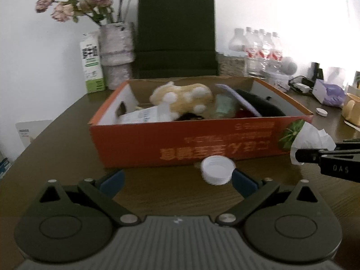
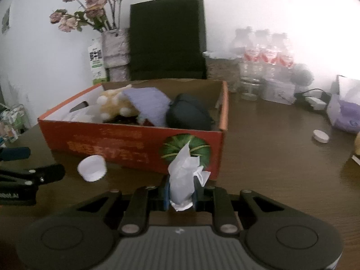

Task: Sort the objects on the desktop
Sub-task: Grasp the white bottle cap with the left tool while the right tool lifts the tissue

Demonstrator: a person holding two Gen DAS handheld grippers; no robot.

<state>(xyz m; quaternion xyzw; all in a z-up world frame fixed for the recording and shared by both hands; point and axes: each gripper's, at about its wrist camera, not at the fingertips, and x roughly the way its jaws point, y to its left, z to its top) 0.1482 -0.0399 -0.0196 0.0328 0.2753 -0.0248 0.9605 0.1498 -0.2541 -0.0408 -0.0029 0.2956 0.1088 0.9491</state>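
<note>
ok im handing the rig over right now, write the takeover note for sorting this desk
Right tool: shut on the crumpled tissue, just in front of the orange box.
Left tool: open, the white bottle cap on the table at its right fingertip, not gripped.
Done: plush toy, dark pouch and papers are in the box.
Left: drop the tissue in, grab that cap, then the second cap far right.

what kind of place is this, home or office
Probably a home or small-office desk pushed against a wall: a dark wooden tabletop bearing a vase of faded pink flowers, a dark green paper shopping bag, shrink-wrapped clear water bottles and an orange cardboard box of oddments.
</note>
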